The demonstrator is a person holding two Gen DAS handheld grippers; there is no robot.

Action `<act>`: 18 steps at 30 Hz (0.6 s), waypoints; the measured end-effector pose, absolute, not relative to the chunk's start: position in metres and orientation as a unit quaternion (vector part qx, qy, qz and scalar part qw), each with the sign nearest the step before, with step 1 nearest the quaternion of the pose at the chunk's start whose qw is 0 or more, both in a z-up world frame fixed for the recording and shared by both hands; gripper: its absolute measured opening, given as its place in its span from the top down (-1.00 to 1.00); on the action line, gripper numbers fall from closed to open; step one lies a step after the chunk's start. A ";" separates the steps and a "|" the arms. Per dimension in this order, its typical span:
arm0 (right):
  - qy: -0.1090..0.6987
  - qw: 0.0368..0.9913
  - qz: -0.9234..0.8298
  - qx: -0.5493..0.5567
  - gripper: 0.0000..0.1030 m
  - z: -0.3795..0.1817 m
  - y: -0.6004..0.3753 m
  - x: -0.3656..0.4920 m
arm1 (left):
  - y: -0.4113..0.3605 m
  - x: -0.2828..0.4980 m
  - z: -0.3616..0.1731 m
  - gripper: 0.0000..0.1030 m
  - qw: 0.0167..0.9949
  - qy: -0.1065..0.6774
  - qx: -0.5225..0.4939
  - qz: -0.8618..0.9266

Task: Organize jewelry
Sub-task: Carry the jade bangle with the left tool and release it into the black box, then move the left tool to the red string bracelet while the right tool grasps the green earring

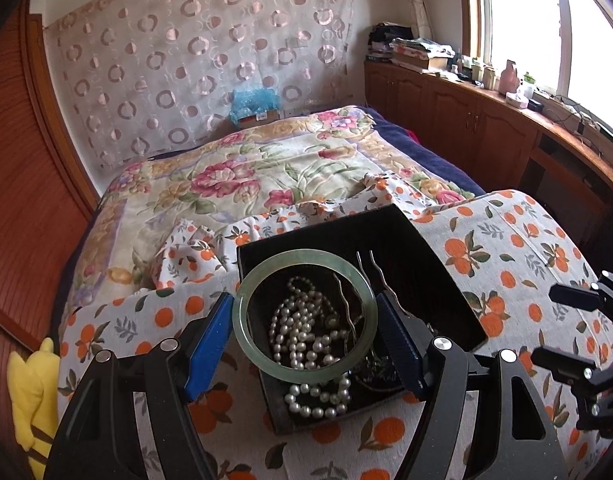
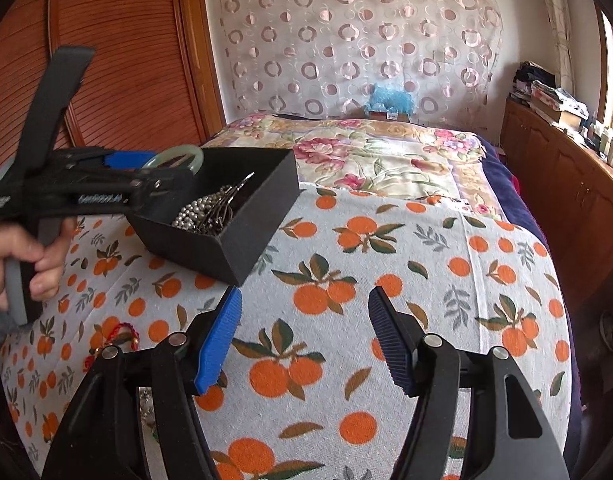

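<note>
My left gripper (image 1: 304, 300) is shut on a pale green jade bangle (image 1: 306, 255), its blue pads pressing the ring's two sides. The bangle hangs just over an open black box (image 1: 426, 264) that holds a pearl necklace (image 1: 302, 344) and wavy metal hairpins (image 1: 370, 276). In the right wrist view, the box (image 2: 250, 232) sits at the left with the bangle (image 2: 186, 152) above its far corner, and a hand (image 2: 26, 256) holds the left tool. My right gripper (image 2: 304, 300) stands open over the orange-print cloth (image 2: 386, 264) with nothing between its fingers. A red bracelet (image 2: 124, 332) lies on the cloth near its left finger.
The cloth covers a rounded surface at the foot of a bed with a floral blanket (image 1: 246, 168). Wooden cabinets (image 1: 466, 120) with clutter run along the window on the right. A wooden sliding door (image 2: 126, 60) is at the left, and a yellow plush toy (image 1: 30, 392) sits low left.
</note>
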State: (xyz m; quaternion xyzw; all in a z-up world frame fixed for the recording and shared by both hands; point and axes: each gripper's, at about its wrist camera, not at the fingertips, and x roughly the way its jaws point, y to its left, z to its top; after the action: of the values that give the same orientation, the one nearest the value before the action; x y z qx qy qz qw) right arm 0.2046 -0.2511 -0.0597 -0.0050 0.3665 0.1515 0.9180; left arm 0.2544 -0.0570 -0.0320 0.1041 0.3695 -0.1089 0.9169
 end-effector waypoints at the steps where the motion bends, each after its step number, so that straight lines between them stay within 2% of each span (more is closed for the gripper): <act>1: 0.367 0.918 0.151 -0.005 -0.32 -0.061 -0.252 0.204 | -0.059 0.257 -0.033 -0.34 0.916 0.371 0.107 -0.105; 18: 0.364 0.918 0.159 -0.012 -0.32 -0.062 -0.243 0.186 | -0.062 0.232 -0.036 -0.37 0.917 0.365 0.111 -0.119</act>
State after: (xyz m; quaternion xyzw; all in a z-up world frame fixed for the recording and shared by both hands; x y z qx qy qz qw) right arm 0.1864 -0.2433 -0.0620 -0.0117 0.3639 0.1592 0.9177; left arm 0.2323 -0.0620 -0.0356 0.1107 0.3652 -0.1186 0.9167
